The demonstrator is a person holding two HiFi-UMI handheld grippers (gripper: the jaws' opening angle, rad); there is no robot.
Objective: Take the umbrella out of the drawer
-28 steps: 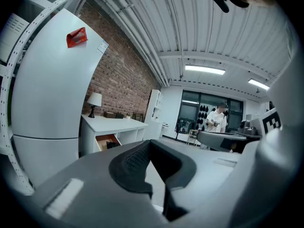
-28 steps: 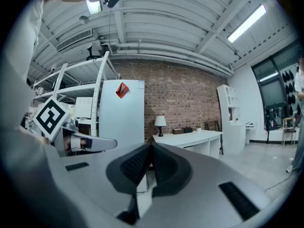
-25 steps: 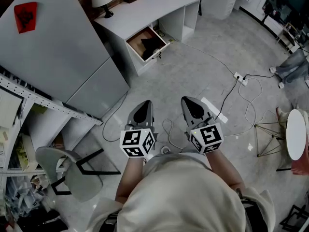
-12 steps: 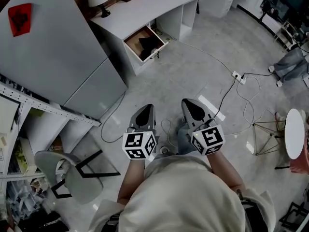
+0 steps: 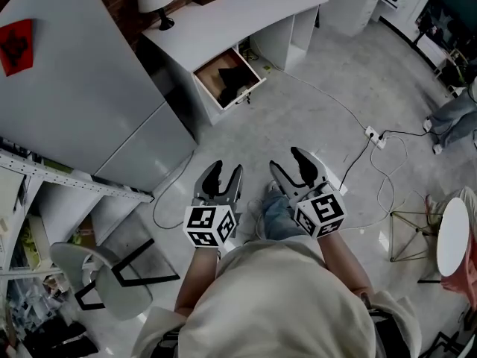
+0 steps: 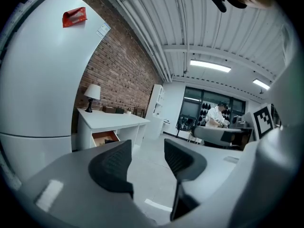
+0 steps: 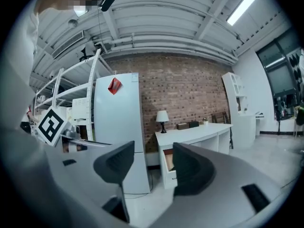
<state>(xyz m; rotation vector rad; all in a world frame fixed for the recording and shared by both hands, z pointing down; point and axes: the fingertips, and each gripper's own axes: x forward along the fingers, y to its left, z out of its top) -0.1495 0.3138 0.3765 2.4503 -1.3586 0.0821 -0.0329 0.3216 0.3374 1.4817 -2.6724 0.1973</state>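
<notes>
Head view | umbrella [image 5: 232,82] in drawer [image 5: 209,83] beyond left hand-held gripper [image 5: 223,174], right hand-held gripper [image 5: 288,162] | jaws opening (empty)

1. The head view is dim and greyish, lit flat and evenly; the floor [image 5: 313,118] carries only faint, soft shadows.
2. The open drawer [image 5: 211,78] is dark inside.
3. Both gripper views bend straight lines strongly, with black corners around a round picture.
4. Ceiling strip lights [image 6: 210,66] glow bright in the left gripper view; another strip [image 7: 244,4] glares in the right gripper view.
5. Far detail is soft.
</notes>
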